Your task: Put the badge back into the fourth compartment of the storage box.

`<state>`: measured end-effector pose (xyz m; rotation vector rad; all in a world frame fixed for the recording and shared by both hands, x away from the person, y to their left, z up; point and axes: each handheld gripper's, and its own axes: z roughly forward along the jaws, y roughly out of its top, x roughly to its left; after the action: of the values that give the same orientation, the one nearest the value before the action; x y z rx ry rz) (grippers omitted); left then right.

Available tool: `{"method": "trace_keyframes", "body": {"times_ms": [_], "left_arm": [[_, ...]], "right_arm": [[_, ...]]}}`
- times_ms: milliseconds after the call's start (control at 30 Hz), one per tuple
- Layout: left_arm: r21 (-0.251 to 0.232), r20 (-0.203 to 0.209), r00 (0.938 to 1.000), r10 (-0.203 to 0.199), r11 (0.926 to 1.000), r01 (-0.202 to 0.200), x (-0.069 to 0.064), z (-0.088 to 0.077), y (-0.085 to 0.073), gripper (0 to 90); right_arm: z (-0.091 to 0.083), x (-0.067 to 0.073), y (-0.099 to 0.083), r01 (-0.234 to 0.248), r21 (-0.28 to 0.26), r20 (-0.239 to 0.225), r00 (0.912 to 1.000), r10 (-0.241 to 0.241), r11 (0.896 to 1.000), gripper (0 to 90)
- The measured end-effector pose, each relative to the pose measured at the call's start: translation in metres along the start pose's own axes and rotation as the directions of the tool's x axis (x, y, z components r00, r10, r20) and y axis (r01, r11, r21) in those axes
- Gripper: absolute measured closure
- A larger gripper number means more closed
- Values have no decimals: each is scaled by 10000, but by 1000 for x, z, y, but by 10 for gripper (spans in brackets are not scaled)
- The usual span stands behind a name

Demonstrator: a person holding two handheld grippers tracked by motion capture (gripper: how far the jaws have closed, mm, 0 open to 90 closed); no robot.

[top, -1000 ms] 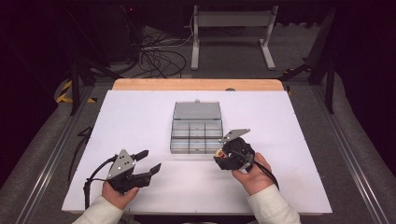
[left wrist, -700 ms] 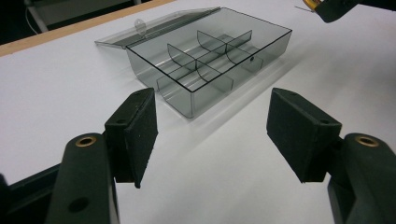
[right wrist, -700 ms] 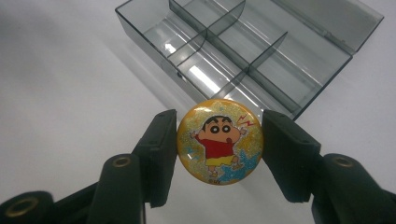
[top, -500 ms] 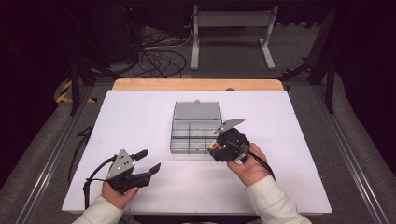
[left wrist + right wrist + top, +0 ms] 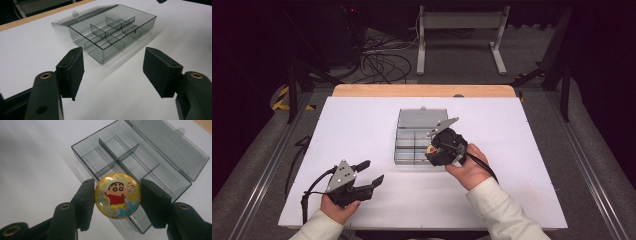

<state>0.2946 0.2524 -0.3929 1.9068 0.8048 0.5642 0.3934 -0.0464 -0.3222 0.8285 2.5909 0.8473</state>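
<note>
The right claw [image 5: 117, 200] is clamped on a round yellow badge [image 5: 118, 195], one pad pressing each side of its rim, the cartoon face turned up toward the claw's own camera. In the right gripper view the badge hangs in the air above the near end of the open box [image 5: 175, 157], over the compartments closest to the claw and not touching the dividers. From above, the right claw [image 5: 435, 150] sits at the box's near right corner, the hand behind it resting low over the white bench [image 5: 522, 150], and only a sliver of the badge [image 5: 430, 148] peeks out beside the black body.

The box [image 5: 412, 120] is clear smoky plastic, split by thin walls into several cells, all bare, with its lid folded flat back on the far side.

The left claw [image 5: 371, 172] is down at the near left of the bench, well apart from the box, its jaws spread wide with nothing between them. In the left gripper view the two pads [image 5: 75, 72] frame bare bench, with the box [image 5: 140, 23] lying beyond them
</note>
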Motion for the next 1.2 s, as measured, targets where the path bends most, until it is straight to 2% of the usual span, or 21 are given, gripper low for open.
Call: {"method": "trace_keyframes", "body": {"times_ms": [467, 1000, 1200], "left_arm": [[-8, 7, 10000, 21, 10000, -21, 0, 0, 0, 340], [-58, 75, 10000, 60, 10000, -60, 0, 0, -1, 336], [-67, 112, 9999, 68, 10000, -68, 0, 0, -1, 333]], "right_arm": [[11, -7, 19, -35, -21, -514, 9987, 34, 10000, 472], [28, -6, 38, 255, -61, -609, 9978, -258, 9997, 472], [38, -5, 44, 245, -49, -785, 9966, -248, 9997, 471]]}}
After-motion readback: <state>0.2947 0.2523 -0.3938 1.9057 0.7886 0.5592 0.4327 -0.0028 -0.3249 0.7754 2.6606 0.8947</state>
